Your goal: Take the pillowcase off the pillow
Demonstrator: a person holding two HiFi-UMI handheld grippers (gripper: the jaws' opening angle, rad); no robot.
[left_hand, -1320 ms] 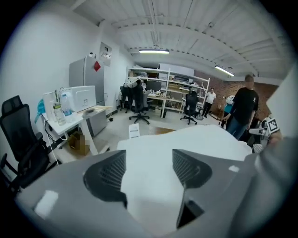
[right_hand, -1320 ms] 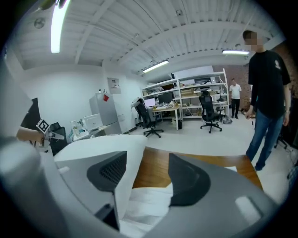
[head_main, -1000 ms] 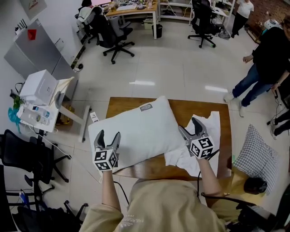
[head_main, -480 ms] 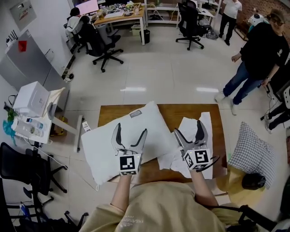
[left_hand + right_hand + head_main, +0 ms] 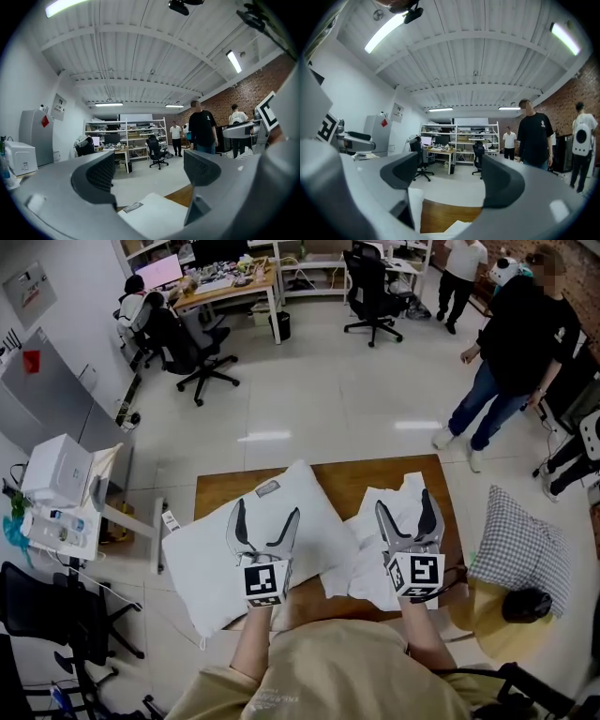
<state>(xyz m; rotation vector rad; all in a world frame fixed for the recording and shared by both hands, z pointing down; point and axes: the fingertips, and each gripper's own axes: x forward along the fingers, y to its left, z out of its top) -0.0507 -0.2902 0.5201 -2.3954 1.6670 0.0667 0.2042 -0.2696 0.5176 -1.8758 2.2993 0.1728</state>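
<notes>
Over the table's (image 5: 352, 474) near edge, the left gripper (image 5: 266, 512) above the pillow (image 5: 211, 559) and the right gripper (image 5: 404, 502) above the pillowcase (image 5: 367, 576) are held empty, jaws just opened wide.

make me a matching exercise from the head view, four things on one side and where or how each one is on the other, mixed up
Things:
1. pillow
2. pillowcase
3. checked cushion
4. left gripper

Places or states:
a. crumpled on the right part of the table
b. off the table, to its right
c. open, nothing between its jaws
d. sticks out over the table's left edge

Pairs: 1-d, 2-a, 3-b, 4-c
</notes>
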